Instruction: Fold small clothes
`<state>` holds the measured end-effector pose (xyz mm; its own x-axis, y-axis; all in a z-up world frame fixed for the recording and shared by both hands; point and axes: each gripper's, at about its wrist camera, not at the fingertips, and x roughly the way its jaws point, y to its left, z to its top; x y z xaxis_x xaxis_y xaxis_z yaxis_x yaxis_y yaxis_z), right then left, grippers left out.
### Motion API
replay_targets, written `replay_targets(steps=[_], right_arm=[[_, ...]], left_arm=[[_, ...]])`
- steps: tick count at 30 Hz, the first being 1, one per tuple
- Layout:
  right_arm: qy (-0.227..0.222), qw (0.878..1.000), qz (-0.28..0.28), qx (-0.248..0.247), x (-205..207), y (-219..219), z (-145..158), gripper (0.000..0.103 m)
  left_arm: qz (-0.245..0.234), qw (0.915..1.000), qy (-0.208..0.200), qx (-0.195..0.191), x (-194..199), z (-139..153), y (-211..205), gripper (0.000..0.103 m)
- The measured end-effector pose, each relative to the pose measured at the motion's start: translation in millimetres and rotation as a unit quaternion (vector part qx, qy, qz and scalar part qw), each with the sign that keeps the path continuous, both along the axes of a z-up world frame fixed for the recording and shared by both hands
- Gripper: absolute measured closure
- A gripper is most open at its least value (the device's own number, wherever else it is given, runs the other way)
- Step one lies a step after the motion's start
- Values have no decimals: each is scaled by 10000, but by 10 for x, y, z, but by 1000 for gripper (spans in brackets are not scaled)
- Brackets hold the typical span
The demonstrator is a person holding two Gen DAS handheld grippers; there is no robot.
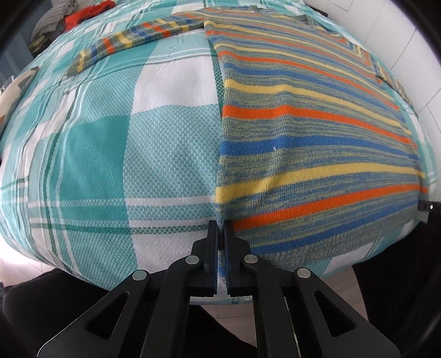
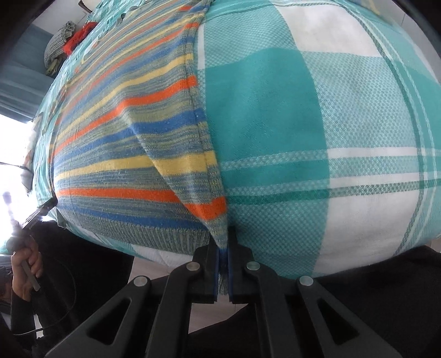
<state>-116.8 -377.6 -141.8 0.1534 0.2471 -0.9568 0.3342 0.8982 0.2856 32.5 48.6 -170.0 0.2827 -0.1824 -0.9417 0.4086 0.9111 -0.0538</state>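
Left wrist view: your left gripper (image 1: 220,228) is closed on the near left hem corner of the striped sweater (image 1: 303,132), which lies flat on the teal plaid bedspread (image 1: 110,143); one sleeve (image 1: 137,38) stretches out to the left. Clothes pile (image 1: 74,16) sits at the far edge.

Right wrist view: your right gripper (image 2: 223,239) pinches the opposite hem corner of the sweater (image 2: 124,143), lifting a ridge. Your left hand (image 2: 24,267) appears at far left.
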Motion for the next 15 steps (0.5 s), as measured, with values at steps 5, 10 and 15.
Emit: replay_targets(steps=[5, 10, 15], right_arm=[[-17, 9989, -95, -468, -233, 40, 192, 34], [-853, 9844, -757, -1342, -377, -18, 673, 33], [-2272, 9450, -1372, -1912, -131, -98, 975, 16]], left_arm=[[453, 9980, -4, -446, -246, 265, 288, 32], [794, 9925, -606, -698, -128, 565, 437, 17], [1014, 9846, -1187, -783, 273, 605, 243, 8]])
